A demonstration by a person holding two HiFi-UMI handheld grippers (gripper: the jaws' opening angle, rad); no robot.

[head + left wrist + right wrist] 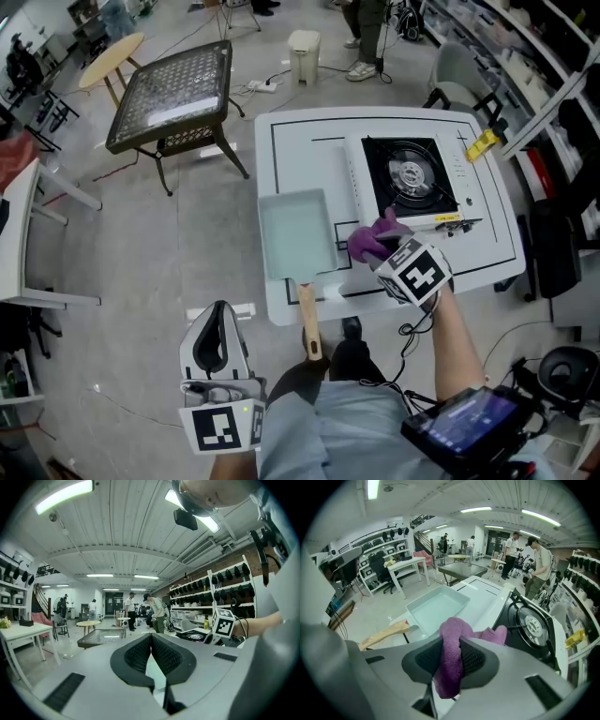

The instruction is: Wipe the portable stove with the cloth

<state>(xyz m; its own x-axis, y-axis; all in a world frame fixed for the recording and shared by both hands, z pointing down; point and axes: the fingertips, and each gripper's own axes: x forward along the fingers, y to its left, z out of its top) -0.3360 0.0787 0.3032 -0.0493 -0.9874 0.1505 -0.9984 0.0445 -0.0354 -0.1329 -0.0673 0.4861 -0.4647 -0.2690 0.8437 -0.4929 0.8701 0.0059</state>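
Observation:
The portable stove point(412, 181) stands at the right of the white table point(300, 150), black with a round burner; the right gripper view shows this stove point(532, 627) at its right. My right gripper point(386, 251) is shut on a purple cloth point(373, 236), held over the table just in front of the stove's near left corner. In its own view the cloth point(452, 660) hangs pinched between the pads. My left gripper point(217, 342) hangs low off the table's front left, its jaws together with nothing between them point(151, 641).
A pale square pan point(296, 232) with a wooden handle point(308, 319) lies left of the stove, the handle past the table's front edge. A glass-top side table point(175, 94) stands on the floor beyond. Shelving point(525, 56) runs along the right. People stand farther back.

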